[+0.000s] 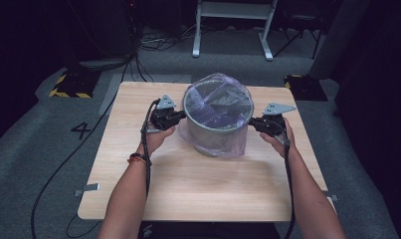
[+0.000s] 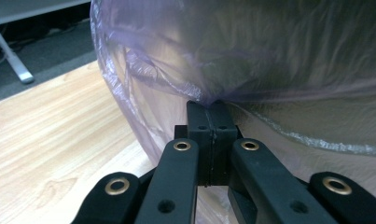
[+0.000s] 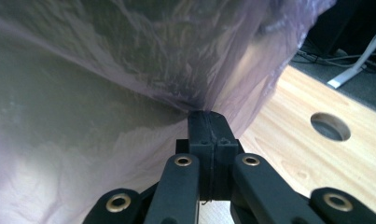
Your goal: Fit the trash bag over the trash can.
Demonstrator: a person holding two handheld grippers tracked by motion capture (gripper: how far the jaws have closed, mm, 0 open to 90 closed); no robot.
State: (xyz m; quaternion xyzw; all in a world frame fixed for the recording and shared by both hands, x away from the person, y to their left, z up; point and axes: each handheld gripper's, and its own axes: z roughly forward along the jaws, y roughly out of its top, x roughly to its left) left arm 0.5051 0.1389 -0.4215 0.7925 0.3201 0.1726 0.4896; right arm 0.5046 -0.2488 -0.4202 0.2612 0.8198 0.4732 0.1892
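Left gripper (image 1: 174, 118): fingers (image 2: 199, 126) pressed together, a fold of the purple plastic bag (image 1: 215, 144) pinched at their tips; seen in the left gripper view, the film bunches into a point right where the two pads meet. Held at the left flank of the bin, just under its rim.

Right gripper (image 1: 255, 122): fingers (image 3: 223, 133) likewise closed tight, clamped on bag film at the right flank; in the right gripper view the plastic draws into a taut crease running up from the tips.

Grey round bin (image 1: 218, 99): upright near the middle of the table (image 1: 188, 184), towards the far half, directly between the two grippers. The bag lines it, folds over the rim and hangs loosely down the outer wall to the table top.

Table: light wood, rectangular. Broad bare surface on the near side between the forearms; narrower strips to the left and right of the bin, each taken up by a hand. The far edge lies close behind the bin. A round hole (image 3: 330, 126) in the table top sits beside the right gripper, seen in its own view.

Surroundings: grey carpet floor (image 1: 34, 149) on all sides, cables trailing off the left.
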